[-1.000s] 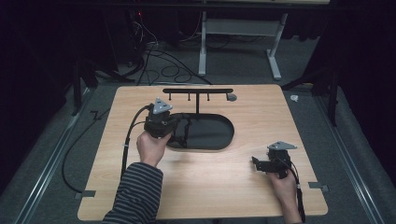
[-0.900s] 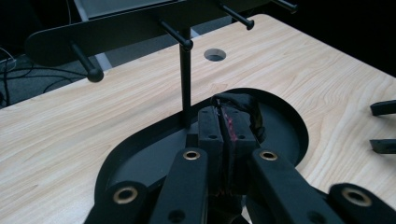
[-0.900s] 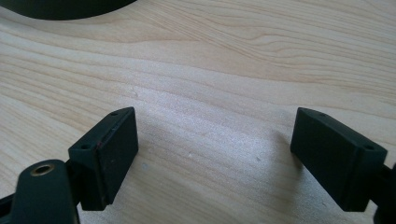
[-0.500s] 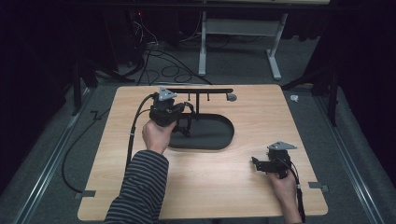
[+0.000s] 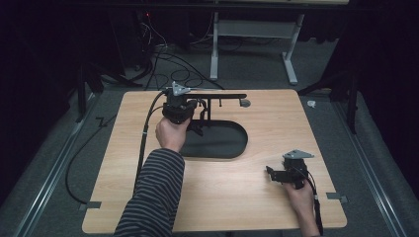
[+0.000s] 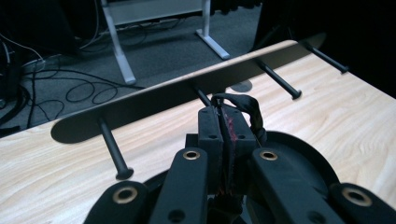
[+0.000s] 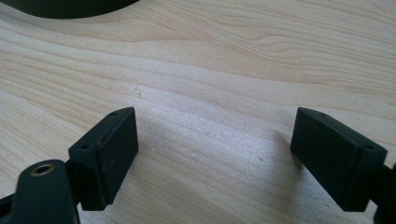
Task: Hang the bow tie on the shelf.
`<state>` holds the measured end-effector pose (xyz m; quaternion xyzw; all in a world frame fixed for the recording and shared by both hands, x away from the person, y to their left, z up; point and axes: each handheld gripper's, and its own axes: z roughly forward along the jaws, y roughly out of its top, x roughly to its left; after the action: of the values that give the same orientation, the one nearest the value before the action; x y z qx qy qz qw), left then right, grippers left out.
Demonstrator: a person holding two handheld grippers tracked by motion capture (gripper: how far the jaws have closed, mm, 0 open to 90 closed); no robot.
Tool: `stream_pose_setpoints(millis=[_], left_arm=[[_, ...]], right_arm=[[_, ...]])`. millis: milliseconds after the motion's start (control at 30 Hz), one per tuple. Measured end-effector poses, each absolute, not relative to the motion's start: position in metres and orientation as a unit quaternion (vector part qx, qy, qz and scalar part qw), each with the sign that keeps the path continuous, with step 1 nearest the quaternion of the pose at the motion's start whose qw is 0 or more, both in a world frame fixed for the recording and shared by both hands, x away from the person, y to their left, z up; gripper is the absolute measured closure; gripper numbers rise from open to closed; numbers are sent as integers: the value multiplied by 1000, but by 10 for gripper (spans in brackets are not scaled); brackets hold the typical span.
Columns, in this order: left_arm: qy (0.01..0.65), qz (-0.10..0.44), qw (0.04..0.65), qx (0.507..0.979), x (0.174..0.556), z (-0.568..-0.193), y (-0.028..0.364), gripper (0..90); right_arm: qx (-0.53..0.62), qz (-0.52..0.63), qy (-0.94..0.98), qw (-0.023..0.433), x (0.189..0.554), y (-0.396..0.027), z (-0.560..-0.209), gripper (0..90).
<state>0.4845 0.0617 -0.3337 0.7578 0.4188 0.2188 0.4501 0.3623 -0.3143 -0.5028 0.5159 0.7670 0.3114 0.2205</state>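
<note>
My left gripper is raised over the far end of a black oval base, close to a black rack bar with several pegs. In the left gripper view its jaws are shut on a thin black strap that loops up past the tips, just short of the rack bar; one peg sticks out on the left. My right gripper rests on the table near its front right. Its jaws stand wide open over bare wood with nothing between the pads.
The wooden table has bare surface right of the base and in front of it. A small grey round piece lies by the rack's right end. A black cable trails from the left gripper. Desk legs and cables stand beyond the far edge.
My left gripper has moved away from the person and slightly upward, from over the oval base to right by the rack bar. The right gripper has stayed put.
</note>
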Motion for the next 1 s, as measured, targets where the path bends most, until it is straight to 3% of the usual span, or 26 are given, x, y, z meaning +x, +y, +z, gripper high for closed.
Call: stream_pose_setpoints(millis=[1000], left_arm=[[430, 228, 431, 760, 494, -355, 59, 832]], right_arm=[[517, 312, 766, 220, 362, -314, -503, 162]])
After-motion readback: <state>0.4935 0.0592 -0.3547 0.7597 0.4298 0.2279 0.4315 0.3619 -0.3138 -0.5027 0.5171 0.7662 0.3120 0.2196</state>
